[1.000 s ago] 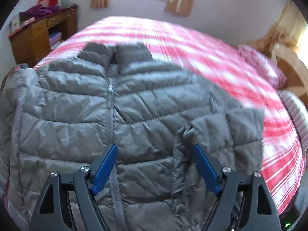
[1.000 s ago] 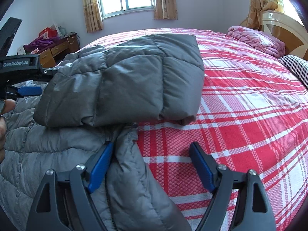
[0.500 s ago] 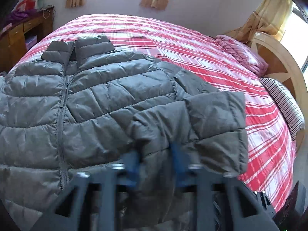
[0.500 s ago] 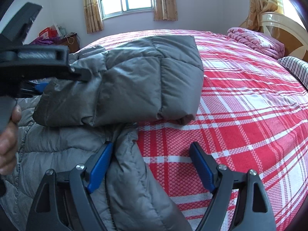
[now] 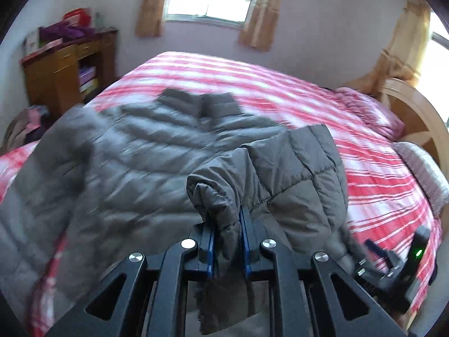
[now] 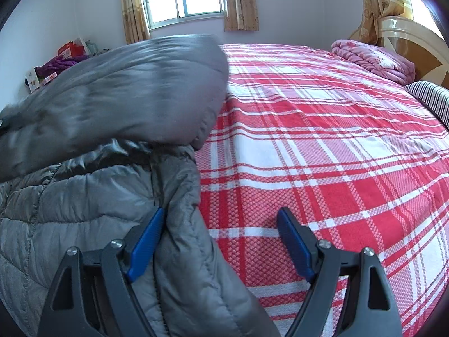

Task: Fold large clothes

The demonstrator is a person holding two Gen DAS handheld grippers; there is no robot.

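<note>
A grey quilted puffer jacket [image 5: 126, 163] lies spread on the red and white plaid bed [image 5: 252, 75]. My left gripper [image 5: 227, 219] is closing, its blue pads pinching a fold of the jacket's sleeve [image 5: 297, 168], which hangs lifted off the jacket body. In the right wrist view the raised sleeve [image 6: 126, 92] is blurred above the jacket [image 6: 84, 210]. My right gripper [image 6: 221, 210] stands open low over the bed [image 6: 322, 140]; the jacket's side edge lies against its left pad, not pinched. The right gripper [image 5: 393, 264] also shows at the left wrist view's lower right.
A wooden desk [image 5: 64, 73] with clutter stands at the far left by the wall. A pink quilt [image 6: 373, 59], a striped pillow [image 6: 432, 98] and the wooden headboard [image 6: 415, 39] are at the right. The bed's right half is bare plaid sheet.
My left gripper went from wide open to closed on the sleeve fold and swung across with it. The sleeve rose and blurred in the right wrist view. The right gripper stayed still.
</note>
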